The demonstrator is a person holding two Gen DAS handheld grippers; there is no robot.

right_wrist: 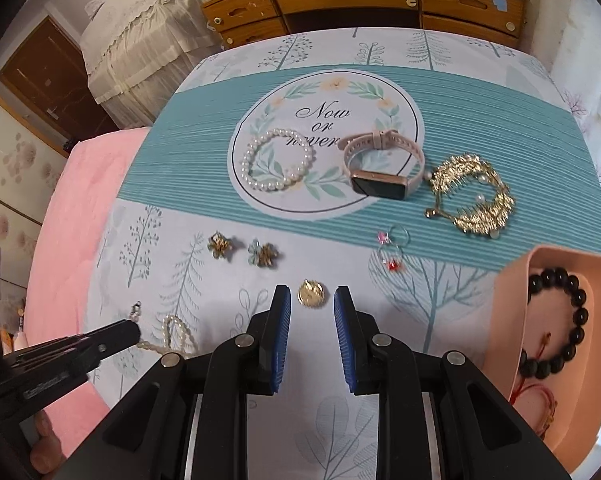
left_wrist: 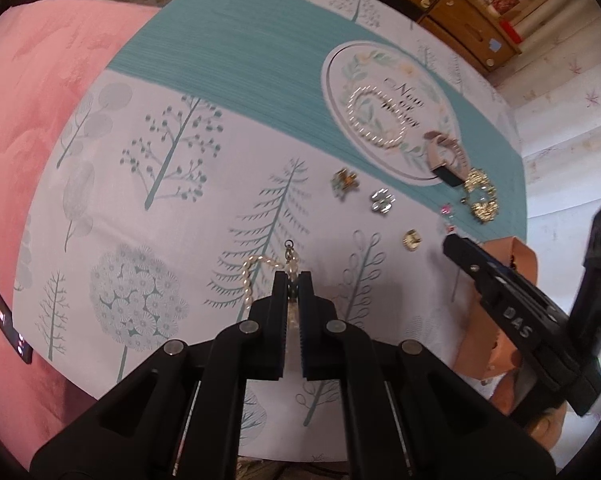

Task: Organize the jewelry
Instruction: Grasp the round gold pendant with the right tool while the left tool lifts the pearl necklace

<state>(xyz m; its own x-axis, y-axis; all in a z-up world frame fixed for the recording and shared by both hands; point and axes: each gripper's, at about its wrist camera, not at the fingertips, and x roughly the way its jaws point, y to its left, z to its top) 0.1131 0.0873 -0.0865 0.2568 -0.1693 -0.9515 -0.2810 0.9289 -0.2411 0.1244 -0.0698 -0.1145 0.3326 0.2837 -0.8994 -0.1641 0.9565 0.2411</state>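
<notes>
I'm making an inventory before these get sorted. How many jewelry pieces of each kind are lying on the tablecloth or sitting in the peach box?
Pearl bracelets: 2 (pearl bracelet; pearl strand in the left hand-held gripper)
Black bead bracelet: 1
Smartwatch: 1
Gold leaf piece: 1
Flower earrings: 2
Hoop earrings: 2
Gold round piece: 1
Total: 10

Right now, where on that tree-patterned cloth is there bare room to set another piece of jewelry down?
The widest bare stretch is the teal band and the tree print left of the pearl bracelet. It is crowded from that bracelet past the watch to the gold comb, and along the row of flower earrings toward the peach tray.
</notes>
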